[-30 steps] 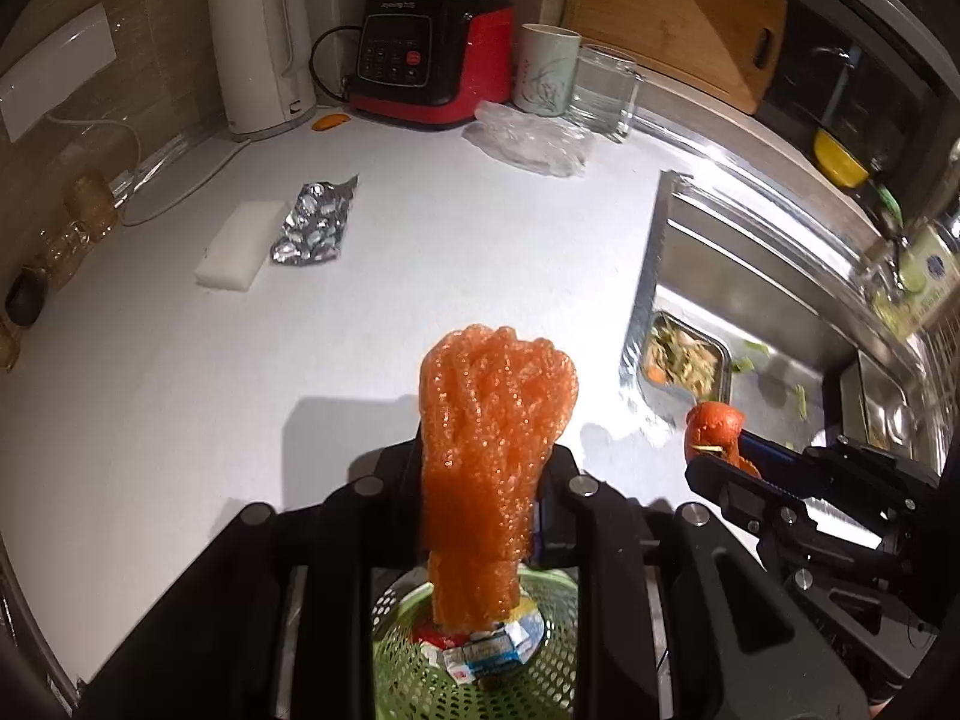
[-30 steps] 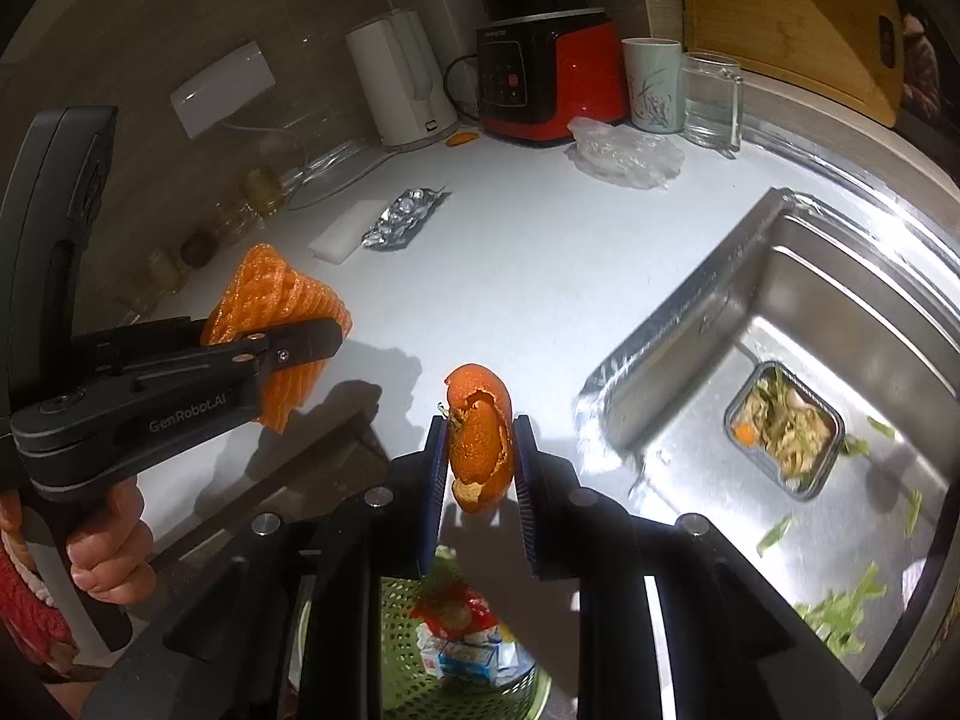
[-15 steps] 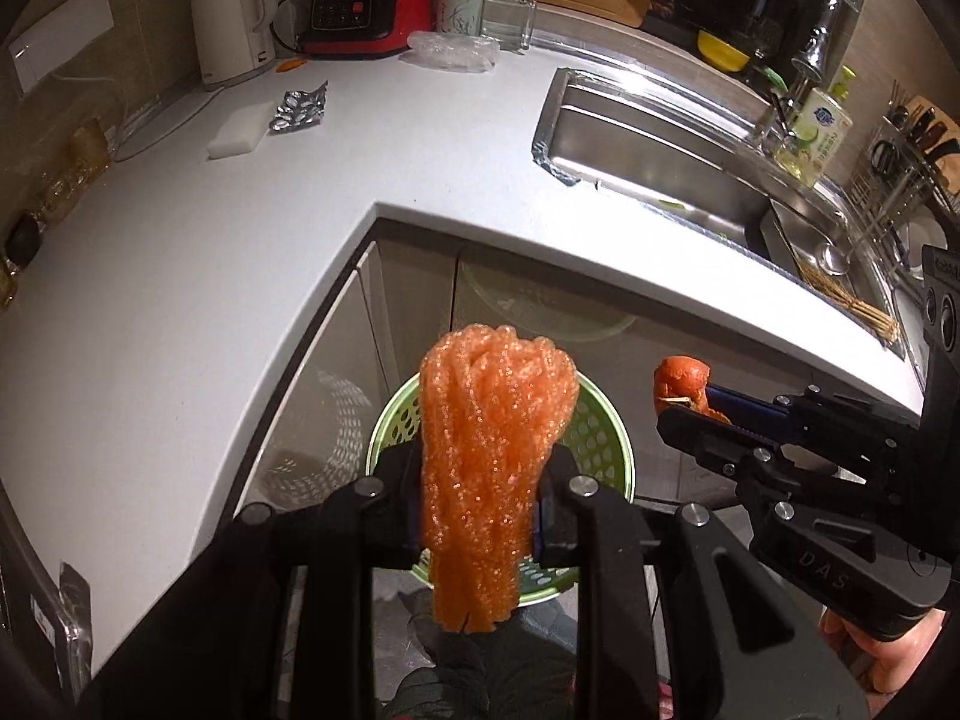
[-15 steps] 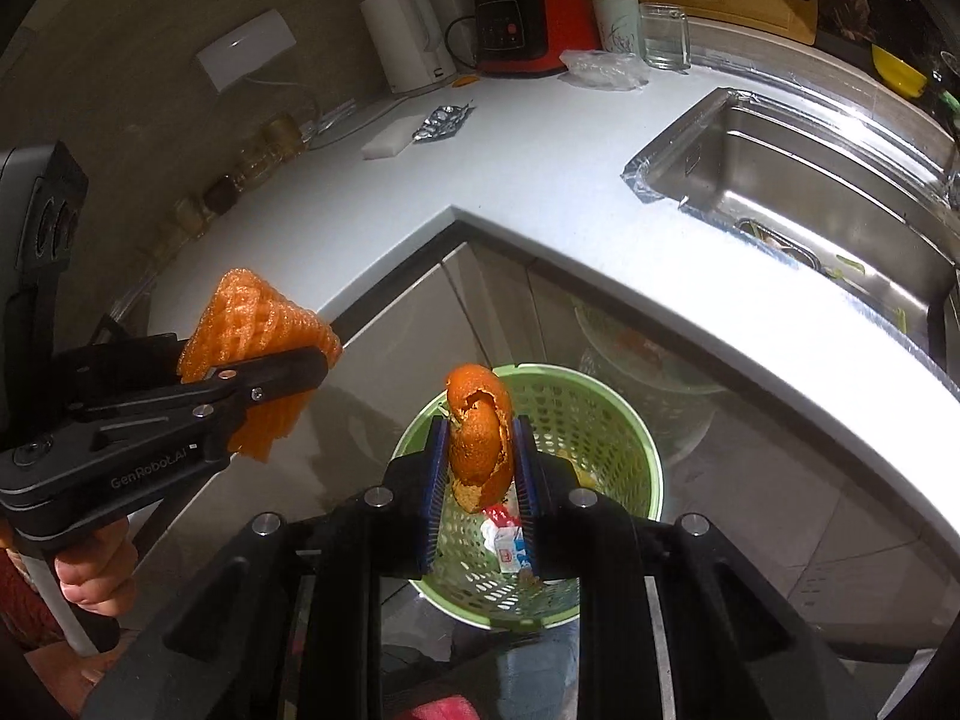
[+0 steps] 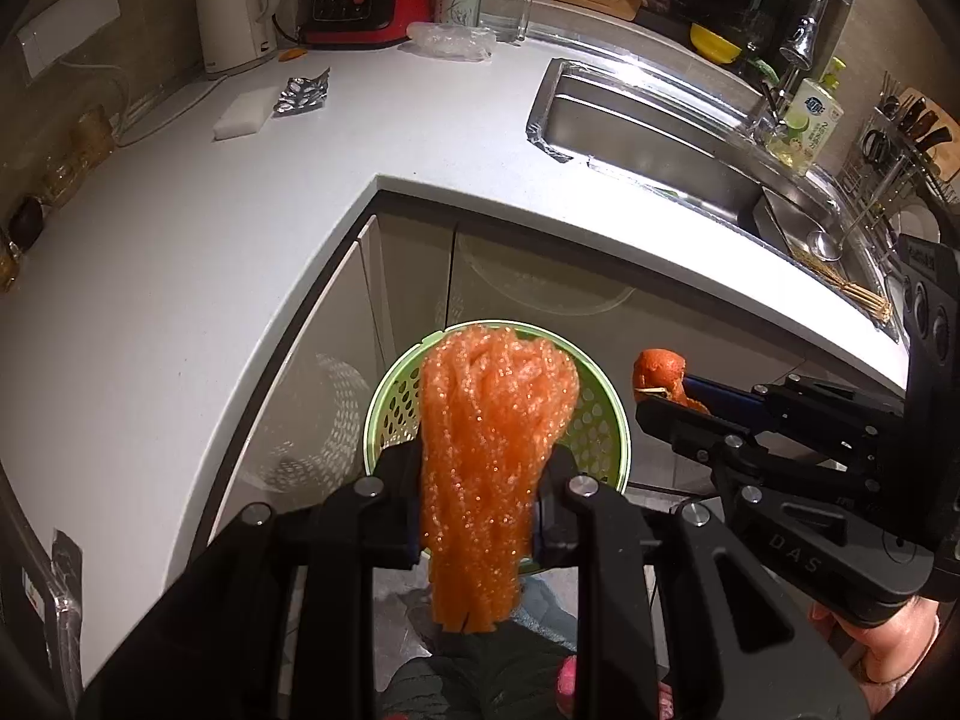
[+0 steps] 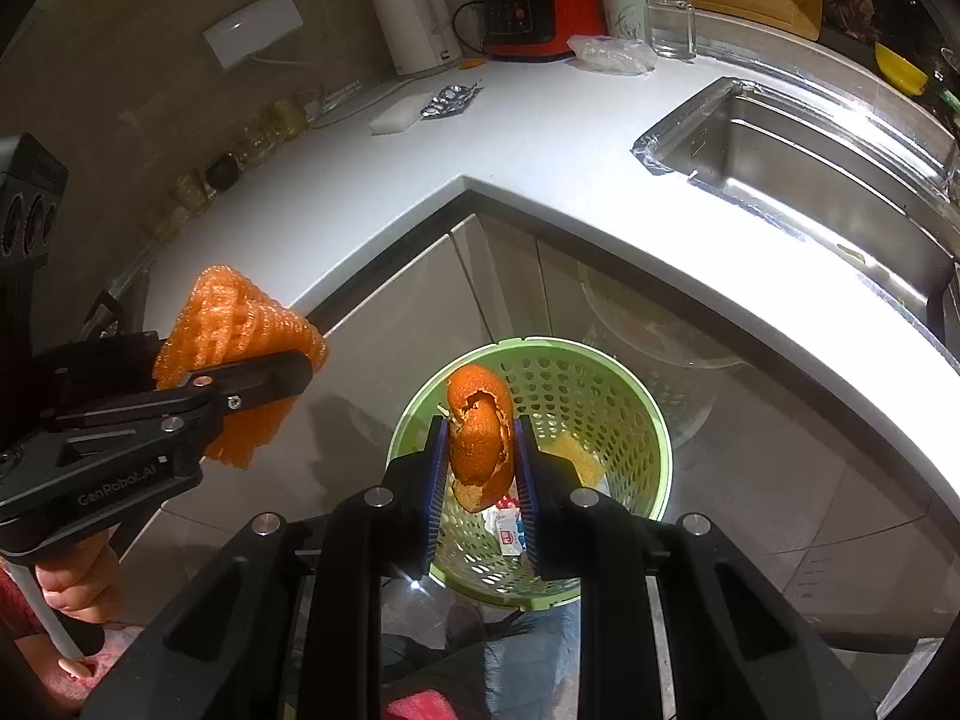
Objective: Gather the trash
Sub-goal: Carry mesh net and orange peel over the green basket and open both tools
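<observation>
kitchen floor bin [image 6: 645,420] beneath peel-gripping tongs [image 6: 480,450]

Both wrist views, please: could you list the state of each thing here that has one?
Left tongs: shut on the foam net.
Right tongs: shut on the orange peel.
Green bin: on the floor, open-topped, some wrappers inside.
Kettle: upright, lid down.
Glass mug: upright, looks empty.
Foil pack: crumpled, lying on the counter.
Plastic bag: crumpled.
</observation>
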`<state>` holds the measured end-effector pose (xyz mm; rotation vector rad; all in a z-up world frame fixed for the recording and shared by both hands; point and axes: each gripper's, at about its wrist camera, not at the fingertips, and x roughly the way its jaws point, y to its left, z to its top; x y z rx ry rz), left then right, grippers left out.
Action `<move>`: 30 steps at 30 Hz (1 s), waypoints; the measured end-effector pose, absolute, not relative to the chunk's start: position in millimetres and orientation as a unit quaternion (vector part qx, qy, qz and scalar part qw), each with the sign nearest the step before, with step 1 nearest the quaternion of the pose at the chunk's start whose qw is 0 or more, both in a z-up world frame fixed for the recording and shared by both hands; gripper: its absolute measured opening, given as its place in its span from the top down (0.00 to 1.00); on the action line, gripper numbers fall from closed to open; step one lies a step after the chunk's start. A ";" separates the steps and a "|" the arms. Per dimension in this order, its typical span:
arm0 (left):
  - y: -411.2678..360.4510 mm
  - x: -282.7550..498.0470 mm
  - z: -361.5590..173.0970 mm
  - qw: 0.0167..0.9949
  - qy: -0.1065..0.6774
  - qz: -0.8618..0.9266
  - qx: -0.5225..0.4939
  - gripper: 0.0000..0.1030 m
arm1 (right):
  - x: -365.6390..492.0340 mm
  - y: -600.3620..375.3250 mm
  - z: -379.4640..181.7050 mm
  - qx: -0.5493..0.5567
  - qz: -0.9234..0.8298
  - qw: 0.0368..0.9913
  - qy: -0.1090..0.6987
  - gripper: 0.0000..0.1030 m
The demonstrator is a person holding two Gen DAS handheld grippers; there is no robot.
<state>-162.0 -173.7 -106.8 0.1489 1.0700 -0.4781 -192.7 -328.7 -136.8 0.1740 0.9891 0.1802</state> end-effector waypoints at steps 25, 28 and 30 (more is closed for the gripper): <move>-187.1 -147.0 -157.3 0.781 0.568 -0.247 0.075 0.77 | -193.9 -367.7 -133.1 0.086 0.007 0.878 0.471 0.09; -194.2 -146.3 -169.8 0.770 0.584 -0.244 0.083 0.47 | -197.4 -377.7 -129.7 0.096 -0.006 0.878 0.468 0.09; -196.7 -146.7 -171.3 0.775 0.579 -0.238 0.090 0.30 | -199.9 -383.3 -129.8 0.106 -0.010 0.877 0.468 0.09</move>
